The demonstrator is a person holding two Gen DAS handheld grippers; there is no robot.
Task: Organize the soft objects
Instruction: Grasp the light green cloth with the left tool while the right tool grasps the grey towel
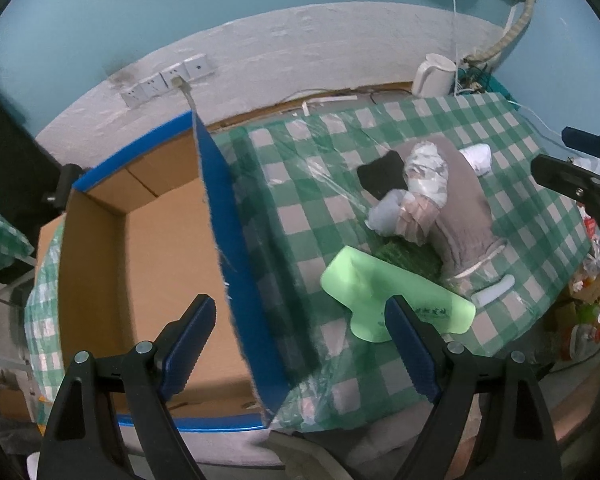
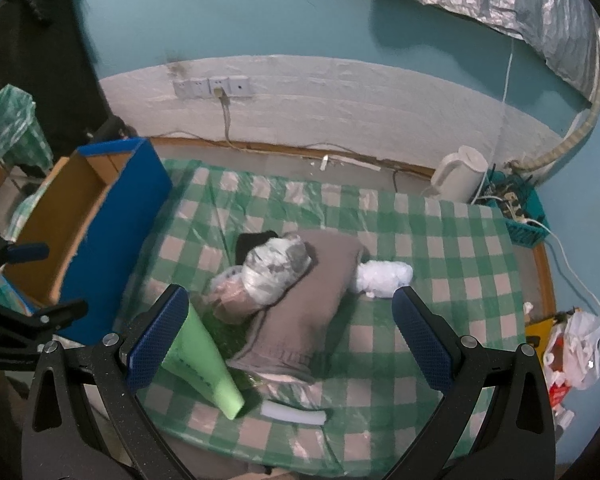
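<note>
Box sits empty at the tabletop's left end, the clothes pile mid-cloth. Both tools gape wide, holding nothing — though the green sheet leans on the right one and could snag or get dragged along.

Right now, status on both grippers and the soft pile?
Left gripper open, empty. Right gripper open, empty. Grey cloth heap untouched on checked tablecloth. Blue-edged cardboard box unobstructed.
</note>
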